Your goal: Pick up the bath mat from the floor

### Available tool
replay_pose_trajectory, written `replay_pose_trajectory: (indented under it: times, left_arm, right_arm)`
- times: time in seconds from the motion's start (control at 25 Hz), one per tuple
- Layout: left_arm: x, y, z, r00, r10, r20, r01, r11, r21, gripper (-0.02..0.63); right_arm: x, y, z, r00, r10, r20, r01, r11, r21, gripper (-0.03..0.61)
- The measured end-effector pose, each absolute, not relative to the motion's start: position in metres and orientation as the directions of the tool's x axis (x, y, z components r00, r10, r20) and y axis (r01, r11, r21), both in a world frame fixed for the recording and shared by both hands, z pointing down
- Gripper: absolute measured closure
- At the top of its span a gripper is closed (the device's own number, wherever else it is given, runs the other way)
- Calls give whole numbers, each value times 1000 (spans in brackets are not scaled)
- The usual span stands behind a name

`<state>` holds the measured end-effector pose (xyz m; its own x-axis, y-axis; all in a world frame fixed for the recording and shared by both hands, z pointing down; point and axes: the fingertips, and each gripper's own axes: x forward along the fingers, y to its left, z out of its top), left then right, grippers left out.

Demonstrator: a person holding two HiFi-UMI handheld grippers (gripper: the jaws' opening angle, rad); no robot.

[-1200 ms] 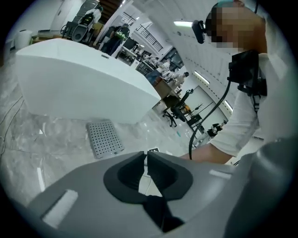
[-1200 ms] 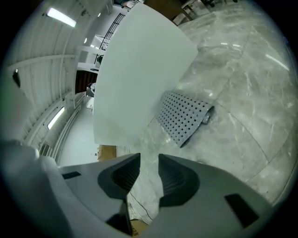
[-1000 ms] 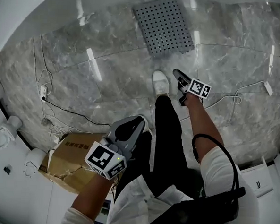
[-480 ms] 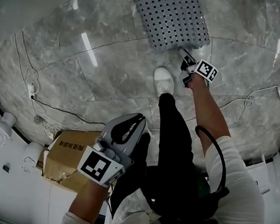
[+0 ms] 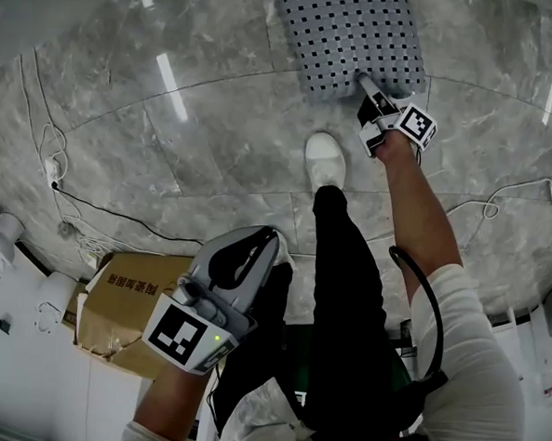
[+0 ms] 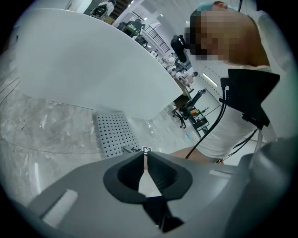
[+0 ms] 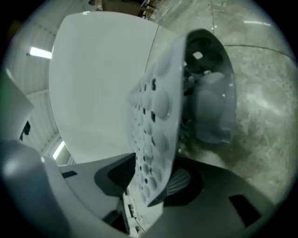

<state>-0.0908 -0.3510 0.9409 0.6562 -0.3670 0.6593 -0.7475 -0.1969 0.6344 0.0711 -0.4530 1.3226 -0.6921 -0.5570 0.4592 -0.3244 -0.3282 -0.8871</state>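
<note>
a grey veined marble floor point(image 5: 214, 165) fills the head view, with a curved white bathtub point(image 6: 93, 69) rising along its far side. the grey rectangular rubber bath mat point(image 5: 353, 33), pierced by rows of small square holes, lies on the floor near the tub. the right gripper view shows round suction bumps on its raised edge. a brown cardboard box point(image 5: 122, 299) sits at the lower left with loose flaps, and its contents cannot be made out. the left claw point(image 5: 246, 255) hangs over the person's leg, its jaws together and holding nothing. the right claw point(image 5: 368, 88) reaches the mat's near corner. its jaws are opening wide, with the mat's edge between them. a white shoe point(image 5: 324, 160) stands just below the mat, and thin cables point(image 5: 71, 221) trail along the left.
</note>
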Motion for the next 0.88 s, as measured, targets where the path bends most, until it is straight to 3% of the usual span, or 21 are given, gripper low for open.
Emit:
replay_pose_trajectory:
  times: [0.04,0.12,0.2,0.72,0.88]
  left_arm:
    - [-93,-353,941,652,-376,658,-750,-191,634,606]
    - [-94,-354,939,650,-390,653,-750,-188,634,606]
    - [-93,-352,936,651,-390,652,-750,-196,632,606]
    - [-91,-364,862,654,-473,590,-734,-208,646,607]
    - [-93,-359,824,662,-499,559,-725,-238,647,607]
  right_arm:
    - [74,-460,1317,-685,-580,441,-312,-314,-897,409]
    - [76,-475,1305,-669,-630,395,-280,-279,-919,520]
    - [74,-486,1292,-660,-657,364,-256,-259,-931,548]
    - [67,-519,1186,-643,-669,373,-345,-182,-921,561]
    - [59,-531,1141,-640,-688,343,-311,-177,-934,563]
